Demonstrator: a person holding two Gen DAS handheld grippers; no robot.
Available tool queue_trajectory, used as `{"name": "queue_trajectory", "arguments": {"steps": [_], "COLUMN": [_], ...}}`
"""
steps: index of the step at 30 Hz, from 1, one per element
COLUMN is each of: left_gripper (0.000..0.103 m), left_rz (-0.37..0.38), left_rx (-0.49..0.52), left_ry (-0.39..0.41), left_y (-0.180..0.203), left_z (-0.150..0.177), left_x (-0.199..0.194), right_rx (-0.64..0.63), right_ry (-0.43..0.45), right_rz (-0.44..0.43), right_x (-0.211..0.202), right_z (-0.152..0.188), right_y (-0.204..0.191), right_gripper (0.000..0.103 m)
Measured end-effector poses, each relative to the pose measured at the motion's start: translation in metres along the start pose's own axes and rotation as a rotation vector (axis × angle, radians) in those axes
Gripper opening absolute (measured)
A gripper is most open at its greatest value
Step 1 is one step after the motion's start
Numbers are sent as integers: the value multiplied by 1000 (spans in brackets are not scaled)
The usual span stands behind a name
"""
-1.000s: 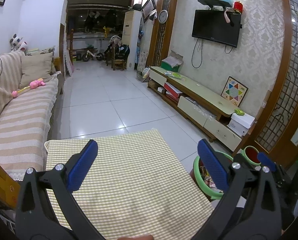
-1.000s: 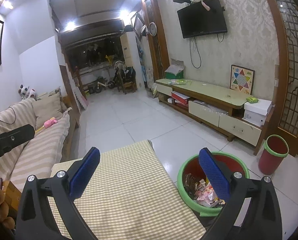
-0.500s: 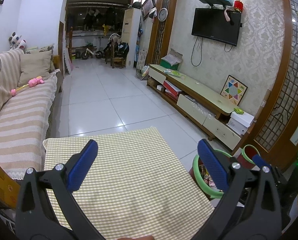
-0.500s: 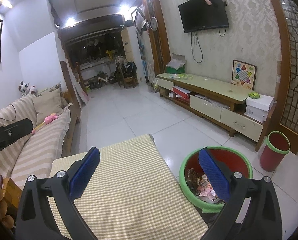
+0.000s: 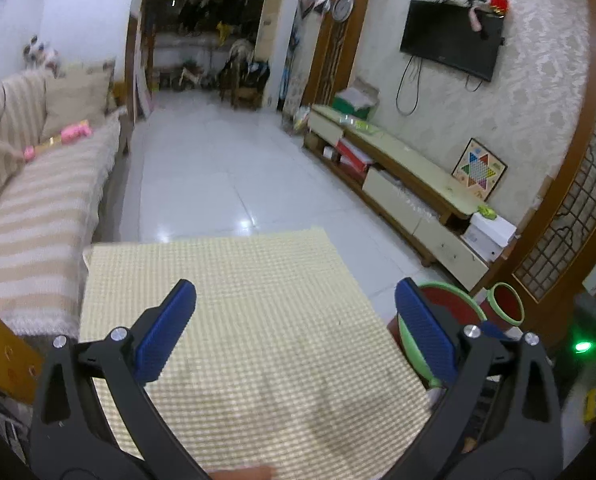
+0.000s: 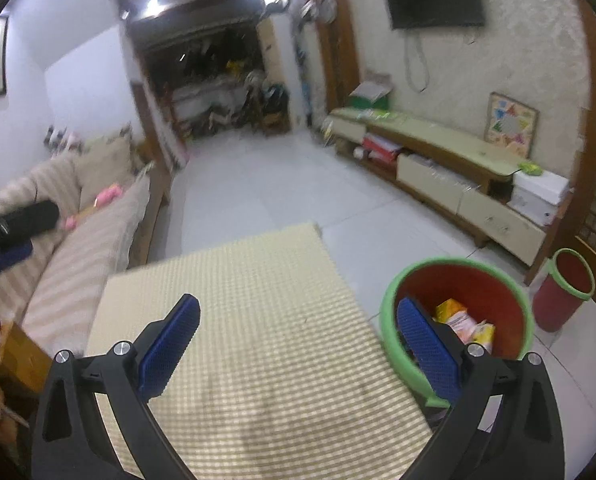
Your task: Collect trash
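A low table with a yellow checked cloth (image 5: pixel 250 320) fills the foreground of both views (image 6: pixel 250 320). A red bin with a green rim (image 6: pixel 458 308) stands on the floor at the table's right side and holds crumpled wrappers (image 6: pixel 464 322). It shows partly in the left wrist view (image 5: pixel 448 304). My left gripper (image 5: pixel 298 328) is open and empty above the cloth. My right gripper (image 6: pixel 298 332) is open and empty above the cloth, its right finger in front of the bin. No trash shows on the cloth.
A striped sofa (image 5: pixel 38 208) runs along the left with a pink toy (image 5: pixel 72 134). A long TV cabinet (image 6: pixel 450 172) lines the right wall. A smaller red bin (image 6: pixel 564 288) stands by the wooden screen. A cardboard box (image 5: pixel 2 352) sits at the left.
Both views have tilted down and shifted slightly, so more of the cloth and the bin's inside shows. Both grippers stay open and empty.
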State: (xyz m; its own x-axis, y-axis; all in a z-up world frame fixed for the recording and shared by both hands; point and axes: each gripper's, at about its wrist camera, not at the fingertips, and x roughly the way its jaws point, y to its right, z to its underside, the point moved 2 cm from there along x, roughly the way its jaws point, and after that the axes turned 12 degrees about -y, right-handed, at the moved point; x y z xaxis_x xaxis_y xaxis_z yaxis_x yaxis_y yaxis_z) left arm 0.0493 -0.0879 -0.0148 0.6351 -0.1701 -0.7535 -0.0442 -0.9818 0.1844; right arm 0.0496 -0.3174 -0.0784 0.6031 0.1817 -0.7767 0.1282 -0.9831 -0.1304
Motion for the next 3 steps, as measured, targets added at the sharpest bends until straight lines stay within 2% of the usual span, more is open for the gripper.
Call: {"name": "queue_trajectory", "arguments": {"steps": [3], "left_gripper": [98], "left_rz": [-42], "left_rx": [-32], "left_ry": [-51], "left_y": [-17], "left_z": [10], "left_x": [16], "right_rx": [-57], "right_ry": [-92], "right_rz": [-13], "right_x": [58], "right_z": [8], "right_y": [-9], "right_gripper": [96]}}
